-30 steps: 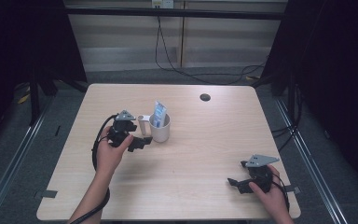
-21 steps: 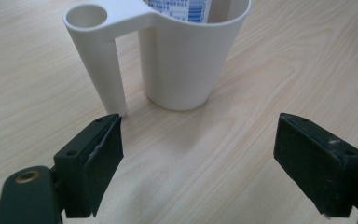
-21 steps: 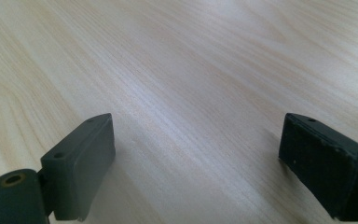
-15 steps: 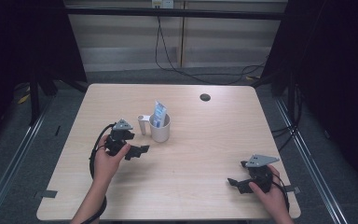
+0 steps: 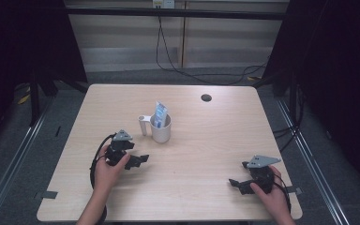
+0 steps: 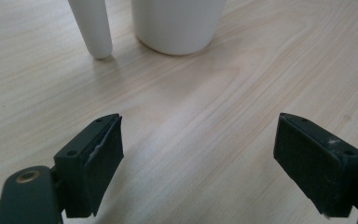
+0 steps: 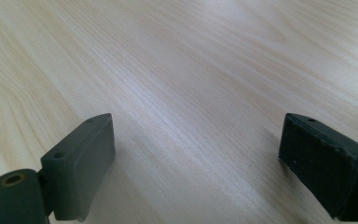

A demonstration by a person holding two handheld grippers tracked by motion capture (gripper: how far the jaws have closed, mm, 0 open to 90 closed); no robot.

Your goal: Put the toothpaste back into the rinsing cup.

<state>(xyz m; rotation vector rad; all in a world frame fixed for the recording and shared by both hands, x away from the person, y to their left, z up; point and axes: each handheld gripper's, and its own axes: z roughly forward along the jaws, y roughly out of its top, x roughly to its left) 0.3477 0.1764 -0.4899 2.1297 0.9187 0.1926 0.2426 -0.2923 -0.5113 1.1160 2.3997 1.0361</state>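
White mug (image 5: 161, 130) is standing upright mid-bench (image 5: 206, 140), holding a blue packet (image 5: 160, 113), handle toward the left. Left tongs (image 5: 139, 161) are lying low just near-left of the mug, jaws gaping wide and gripping nothing. Right tongs (image 5: 234, 183) are resting well apart to the mug's near-right, likewise open and empty.

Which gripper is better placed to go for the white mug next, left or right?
Left. The left gripper sits close to the white mug, jaws open and facing it in its own view. The right gripper rests at the table's near right corner, far off.
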